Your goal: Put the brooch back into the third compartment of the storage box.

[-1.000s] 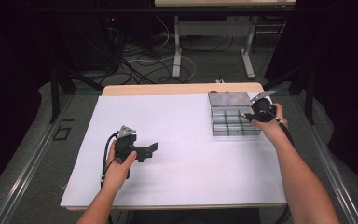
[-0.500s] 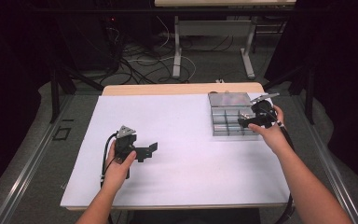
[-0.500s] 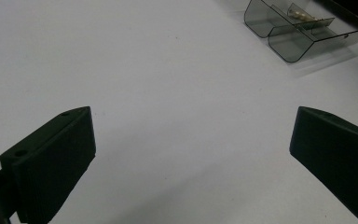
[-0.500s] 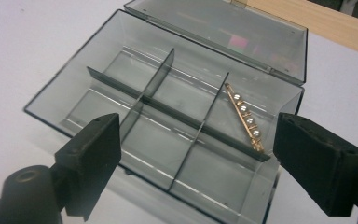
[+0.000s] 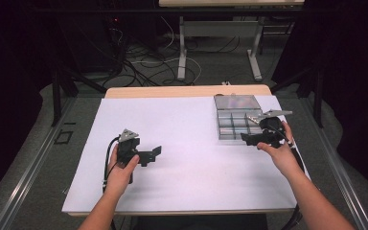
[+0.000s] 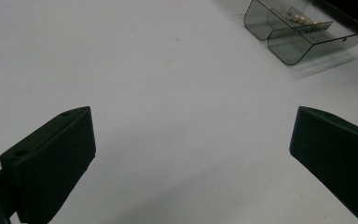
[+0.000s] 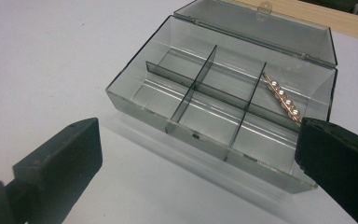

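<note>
The right hand-held gripper (image 5: pixel 250 139), jaws just opened wide and empty, sits beside the box (image 7: pixel 223 100) at the bench's (image 5: pixel 187 129) far right; a pearl clip (image 7: pixel 283 99) lies inside. The left hand-held gripper (image 5: pixel 154 154) gapes empty. No writing is legible.

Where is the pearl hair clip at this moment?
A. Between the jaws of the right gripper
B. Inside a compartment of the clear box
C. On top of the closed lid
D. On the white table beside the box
B: the pearl hair clip lies slanted inside a compartment of the clear box, whose lid stands open; the right gripper is open with nothing between its jaws.
</note>
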